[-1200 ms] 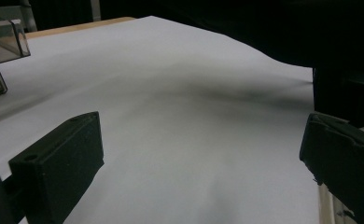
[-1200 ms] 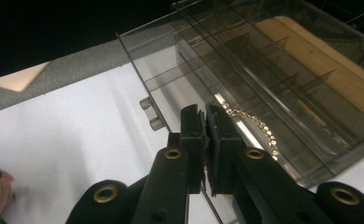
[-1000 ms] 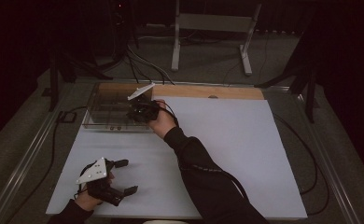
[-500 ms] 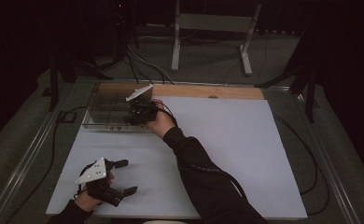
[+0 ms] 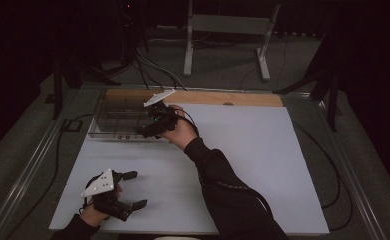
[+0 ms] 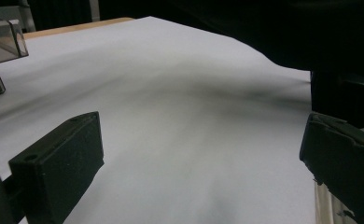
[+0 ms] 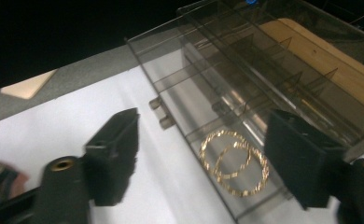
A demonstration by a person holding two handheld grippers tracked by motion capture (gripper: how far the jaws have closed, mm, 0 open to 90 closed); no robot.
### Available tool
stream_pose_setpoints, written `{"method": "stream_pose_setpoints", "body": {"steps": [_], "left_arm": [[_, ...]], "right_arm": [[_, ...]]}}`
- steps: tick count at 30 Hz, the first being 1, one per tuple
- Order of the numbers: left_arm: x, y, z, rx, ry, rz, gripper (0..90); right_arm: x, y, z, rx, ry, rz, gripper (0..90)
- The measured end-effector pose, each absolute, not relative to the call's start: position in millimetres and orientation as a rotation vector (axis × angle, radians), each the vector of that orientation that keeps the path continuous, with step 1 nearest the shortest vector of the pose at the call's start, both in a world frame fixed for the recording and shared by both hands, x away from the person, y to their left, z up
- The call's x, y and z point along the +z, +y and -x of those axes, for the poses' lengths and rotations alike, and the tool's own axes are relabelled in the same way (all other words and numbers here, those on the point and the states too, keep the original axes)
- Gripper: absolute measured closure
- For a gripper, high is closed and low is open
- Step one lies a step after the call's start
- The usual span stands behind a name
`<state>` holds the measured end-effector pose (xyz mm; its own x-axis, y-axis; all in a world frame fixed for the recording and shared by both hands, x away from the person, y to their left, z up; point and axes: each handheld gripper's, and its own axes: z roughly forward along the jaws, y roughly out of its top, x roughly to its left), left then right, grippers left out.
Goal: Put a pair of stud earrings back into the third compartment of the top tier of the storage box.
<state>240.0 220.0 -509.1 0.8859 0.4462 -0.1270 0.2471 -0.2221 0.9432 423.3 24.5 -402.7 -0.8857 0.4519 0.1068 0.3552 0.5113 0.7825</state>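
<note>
A clear plastic compartment box (image 5: 115, 116) stands at the far left of the white sheet (image 5: 263, 165). In the right gripper view, two loops of gold chain (image 7: 234, 161) lie in a compartment at the box's (image 7: 264, 70) near end. My right gripper (image 5: 144, 131) hovers at the box's front right corner. It is open (image 7: 208, 142), with the chain loops showing between and beyond its jaws. My left gripper (image 5: 135, 189) rests low at the near left of the sheet. It is open (image 6: 203, 154) with only bare sheet between its jaws.
A wooden strip (image 5: 218, 98) runs along the far edge behind the box. A corner of the clear box (image 6: 3, 39) shows at the top left of the left gripper view. Cables (image 5: 333, 165) trail along the table's right side, and a metal stand (image 5: 228, 30) is behind the table.
The right gripper has shifted slightly at the box's front right corner. The left gripper has stayed where it was.
</note>
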Motion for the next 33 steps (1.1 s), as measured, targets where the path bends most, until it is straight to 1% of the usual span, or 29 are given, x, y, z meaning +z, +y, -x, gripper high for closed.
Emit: {"method": "stream_pose_setpoints", "body": {"steps": [2,7,8,10,20,33], "left_arm": [[-509,219,-240,0.200,0.519,-1.815,0.5],[-509,219,-240,0.199,0.520,-1.815,0.5],[-509,219,-240,0.199,0.522,-1.814,0.5],[-509,219,-240,0.199,0.522,-1.815,0.5],[-510,219,-240,0.200,0.521,-1.822,0.5],[-510,217,-241,0.198,0.523,-1.830,0.5]], "right_arm": [[-402,18,-421,1.332,2.651,-0.702,16.7],[-403,3,-416,1.338,2.637,-0.710,13.5],[-405,-5,-413,1.338,2.644,-0.701,8.4],[-407,-12,-410,1.319,2.643,-0.693,1.6],[-419,-51,-395,1.389,2.609,-0.751,0.1],[-450,-103,-366,1.390,2.595,-0.821,0.2]]}}
